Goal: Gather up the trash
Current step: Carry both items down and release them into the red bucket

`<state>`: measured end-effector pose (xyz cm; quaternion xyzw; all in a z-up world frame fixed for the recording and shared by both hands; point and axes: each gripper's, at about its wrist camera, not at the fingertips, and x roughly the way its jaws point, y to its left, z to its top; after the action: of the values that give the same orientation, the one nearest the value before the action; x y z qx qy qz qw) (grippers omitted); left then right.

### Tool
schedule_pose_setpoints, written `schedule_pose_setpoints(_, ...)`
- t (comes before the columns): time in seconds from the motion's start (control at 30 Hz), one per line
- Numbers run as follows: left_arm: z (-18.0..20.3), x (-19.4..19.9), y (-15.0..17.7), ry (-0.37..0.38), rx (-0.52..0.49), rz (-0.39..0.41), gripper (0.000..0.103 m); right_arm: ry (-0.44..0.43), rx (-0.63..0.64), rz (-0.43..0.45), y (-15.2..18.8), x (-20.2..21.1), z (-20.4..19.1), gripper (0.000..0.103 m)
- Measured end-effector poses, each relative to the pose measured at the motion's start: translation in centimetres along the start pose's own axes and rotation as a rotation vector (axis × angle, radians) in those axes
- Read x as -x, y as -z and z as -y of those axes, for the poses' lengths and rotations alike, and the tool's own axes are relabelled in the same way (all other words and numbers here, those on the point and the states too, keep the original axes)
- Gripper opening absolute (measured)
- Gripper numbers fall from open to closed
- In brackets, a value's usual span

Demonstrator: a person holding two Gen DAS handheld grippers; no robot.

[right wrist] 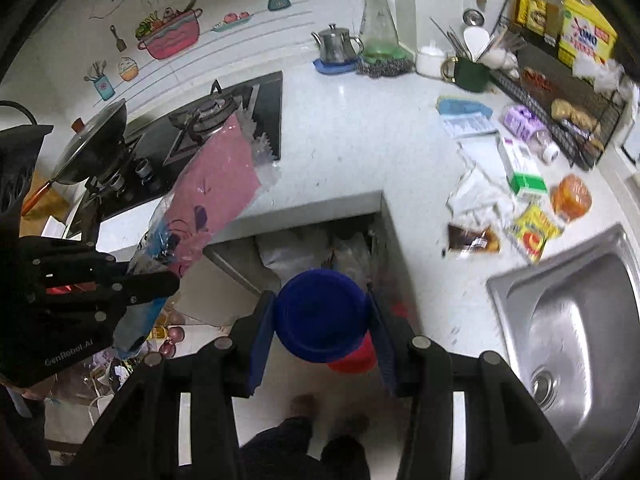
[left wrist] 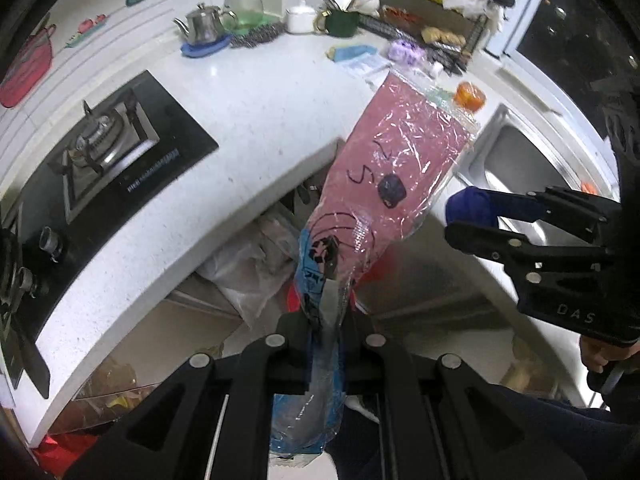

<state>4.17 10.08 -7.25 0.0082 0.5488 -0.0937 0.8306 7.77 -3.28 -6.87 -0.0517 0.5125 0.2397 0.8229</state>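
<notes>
My left gripper [left wrist: 326,320] is shut on a long pink and blue plastic bag [left wrist: 400,160], which sticks up and away from me over the gap in front of the white counter. The bag also shows in the right wrist view [right wrist: 216,188], with the left gripper [right wrist: 160,280] at the left. My right gripper [right wrist: 320,320] is shut on a round blue lid [right wrist: 320,316] and holds it above the floor, over a red bin [right wrist: 354,360]. In the left wrist view the right gripper [left wrist: 464,216] is at the right with the blue lid [left wrist: 472,204]. Loose wrappers [right wrist: 532,232] and an orange pack [right wrist: 570,198] lie on the counter.
A white L-shaped counter [right wrist: 340,140] holds a gas hob [right wrist: 216,120], a pan [right wrist: 100,136], a steel teapot [right wrist: 336,44], a glass jug [right wrist: 376,16], a green mug [right wrist: 468,72] and a wire rack [right wrist: 568,108]. A steel sink [right wrist: 580,320] is at the right. Bags [left wrist: 248,264] sit under the counter.
</notes>
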Motion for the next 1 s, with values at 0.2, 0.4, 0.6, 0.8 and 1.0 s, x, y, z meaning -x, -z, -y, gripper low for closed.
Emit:
schedule_pose_setpoints(0.2,-2.3,-4.9,1.8,0.042,-0.069,-0.089,0.008,0.033,-0.065,-0.008,1.9,-3.1,-2.0,0.043)
schedule_pose_setpoints(0.4,-3.1,-12.9,4.0,0.078,-0.118,-0.160,0.008,0.072,-0.141,-0.034,5.2,-9.5,-2.0,0.043)
schedule_pose_setpoints(0.6,-3.4,-22.3,6.5,0.077,-0.161,-0.224,0.008,0.112,-0.207,-0.092,9.3,-16.1,0.0,0.043)
schedule_pose_setpoints(0.8,-3.1,-29.8,8.2,0.098,-0.187,-0.256,0.008,0.143,-0.248,-0.134,12.4,-21.0,2.6,0.043)
schedule_pose_setpoints(1.0,-1.7,-34.8,8.0,0.124,-0.222,-0.273,0.008,0.174,-0.292,-0.155,14.2,-24.2,4.3,0.043)
